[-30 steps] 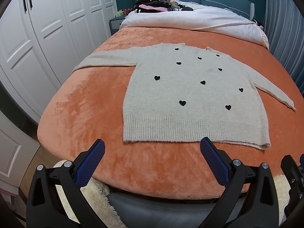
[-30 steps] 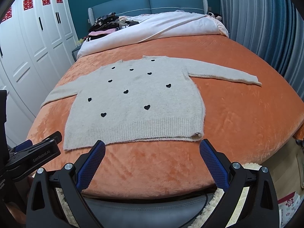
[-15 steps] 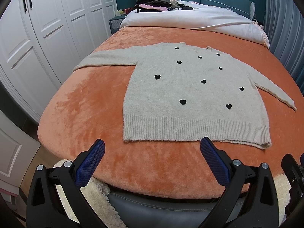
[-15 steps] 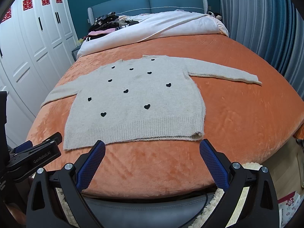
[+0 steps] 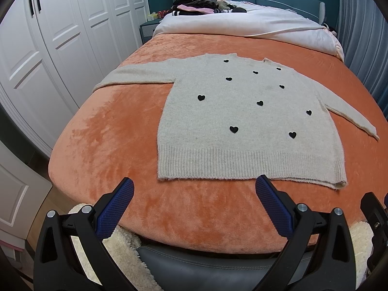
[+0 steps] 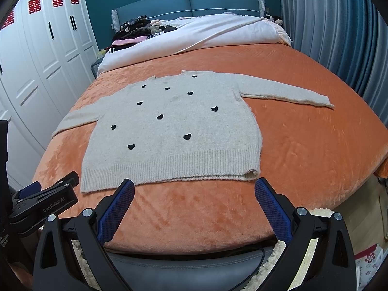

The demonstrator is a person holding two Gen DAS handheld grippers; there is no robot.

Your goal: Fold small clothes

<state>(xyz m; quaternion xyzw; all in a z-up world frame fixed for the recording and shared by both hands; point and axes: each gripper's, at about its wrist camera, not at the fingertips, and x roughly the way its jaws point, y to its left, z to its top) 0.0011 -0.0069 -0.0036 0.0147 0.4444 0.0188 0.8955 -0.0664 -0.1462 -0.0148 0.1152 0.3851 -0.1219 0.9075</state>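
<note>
A beige knit sweater (image 5: 242,121) with small black hearts lies flat, face up, on the orange bed cover (image 5: 109,145), both sleeves spread out sideways. It also shows in the right wrist view (image 6: 174,131). My left gripper (image 5: 194,186) is open and empty, just short of the sweater's ribbed hem at the bed's near edge. My right gripper (image 6: 194,186) is open and empty, also just short of the hem, toward its right corner. The left gripper's body (image 6: 46,203) shows at the left of the right wrist view.
A white duvet (image 5: 242,24) and a pile of dark clothes (image 5: 196,2) lie at the head of the bed. White wardrobe doors (image 5: 48,48) stand on the left, blue curtains (image 6: 339,36) on the right. A fluffy cream rug (image 5: 121,249) lies below the bed's foot.
Both grippers have edged slightly forward toward the sweater's hem. The sweater has not moved and both grippers remain open.
</note>
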